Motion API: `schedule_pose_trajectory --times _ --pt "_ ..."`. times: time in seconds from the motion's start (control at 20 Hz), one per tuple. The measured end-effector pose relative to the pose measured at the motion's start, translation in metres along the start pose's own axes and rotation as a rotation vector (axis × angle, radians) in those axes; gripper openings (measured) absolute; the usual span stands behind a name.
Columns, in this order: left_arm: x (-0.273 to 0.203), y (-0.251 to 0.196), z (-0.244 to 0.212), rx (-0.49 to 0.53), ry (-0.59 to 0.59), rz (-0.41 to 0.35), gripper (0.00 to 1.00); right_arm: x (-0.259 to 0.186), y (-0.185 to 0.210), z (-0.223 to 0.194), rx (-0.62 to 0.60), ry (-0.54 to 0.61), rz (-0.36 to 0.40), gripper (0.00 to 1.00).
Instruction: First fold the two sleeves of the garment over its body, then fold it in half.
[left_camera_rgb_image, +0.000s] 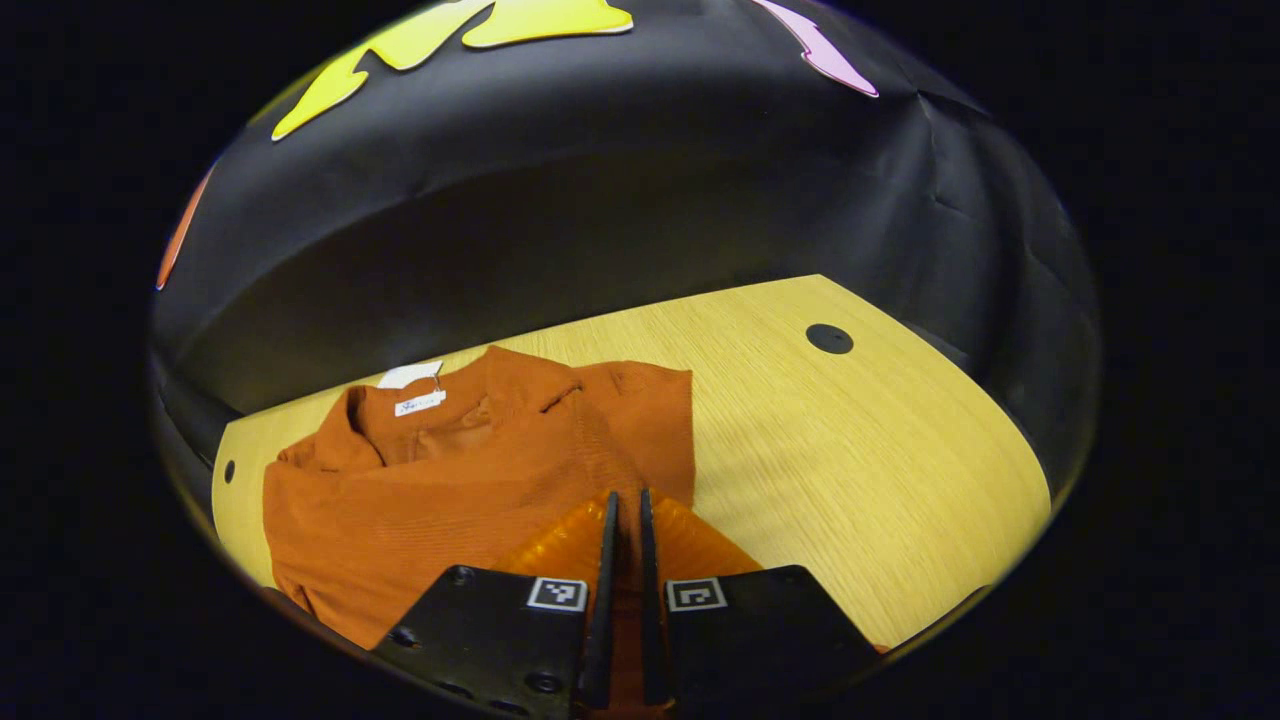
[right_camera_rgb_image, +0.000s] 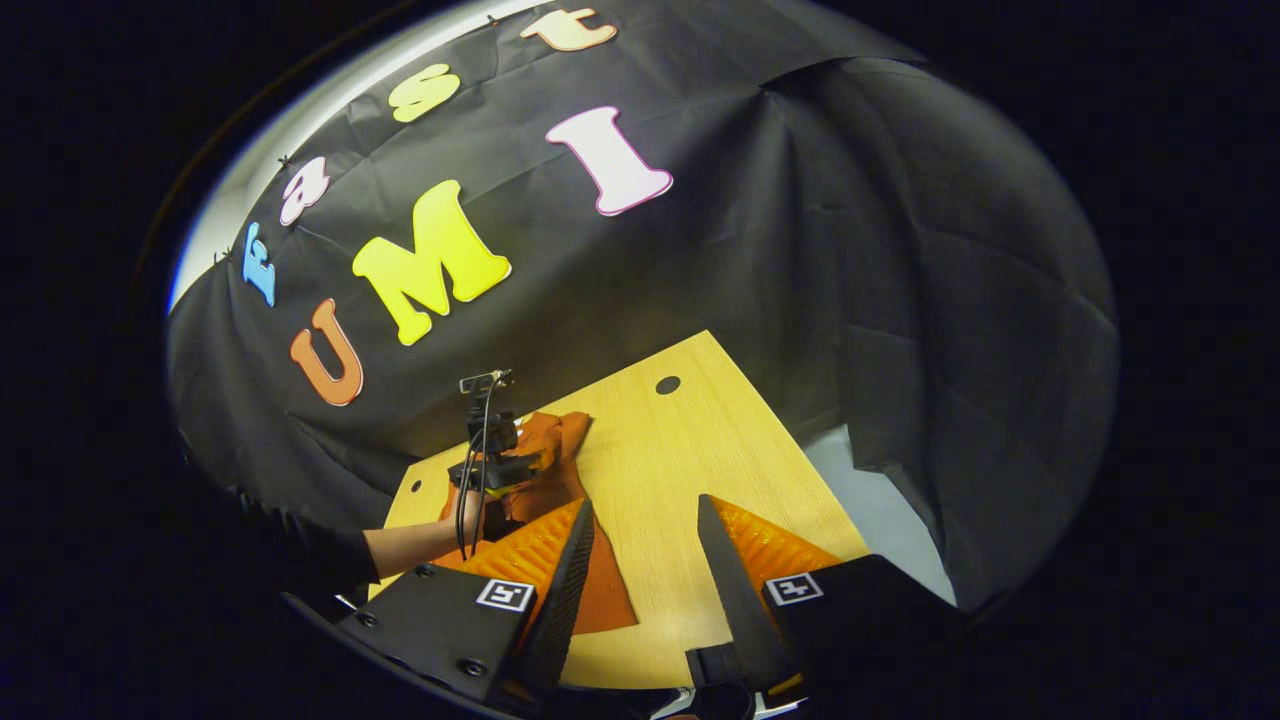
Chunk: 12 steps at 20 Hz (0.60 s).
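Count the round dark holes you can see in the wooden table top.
2. One hole lies in bare wood right of the orange garment; a smaller hole sits at the table's left edge. The garment may hide others.

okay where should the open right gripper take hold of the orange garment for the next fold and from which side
Probably the garment's near hem corner, the flat orange edge lying on the table just ahead of the right gripper. Come in low from the bare table side on the right, so one finger can slide under the thin edge. The left gripper appears nearly shut on fabric further along.
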<state>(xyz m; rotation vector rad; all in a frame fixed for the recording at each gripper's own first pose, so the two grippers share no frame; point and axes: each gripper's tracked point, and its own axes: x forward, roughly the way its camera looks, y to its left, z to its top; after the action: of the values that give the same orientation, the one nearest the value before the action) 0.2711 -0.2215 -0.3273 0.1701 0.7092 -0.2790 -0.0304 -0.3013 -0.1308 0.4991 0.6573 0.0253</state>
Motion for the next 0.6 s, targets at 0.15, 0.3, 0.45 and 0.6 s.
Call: schedule_pose_trajectory --times 0.15,0.3,0.45,0.6 --pt "-0.026 -0.009 0.013 0.005 -0.034 -0.004 0.66 0.004 0.014 -0.004 -0.016 0.003 0.029 0.69" --pt "-0.063 -0.009 0.034 0.018 -0.118 -0.013 0.90 0.013 0.038 -0.003 -0.048 -0.009 0.063 0.69" --pt "-0.121 0.003 0.055 -0.027 -0.225 -0.001 0.98 0.024 0.070 -0.004 -0.109 -0.036 0.095 0.70" --pt "-0.195 0.045 0.066 -0.038 -0.338 0.093 0.98 0.035 0.112 -0.009 -0.162 -0.057 0.129 0.71"
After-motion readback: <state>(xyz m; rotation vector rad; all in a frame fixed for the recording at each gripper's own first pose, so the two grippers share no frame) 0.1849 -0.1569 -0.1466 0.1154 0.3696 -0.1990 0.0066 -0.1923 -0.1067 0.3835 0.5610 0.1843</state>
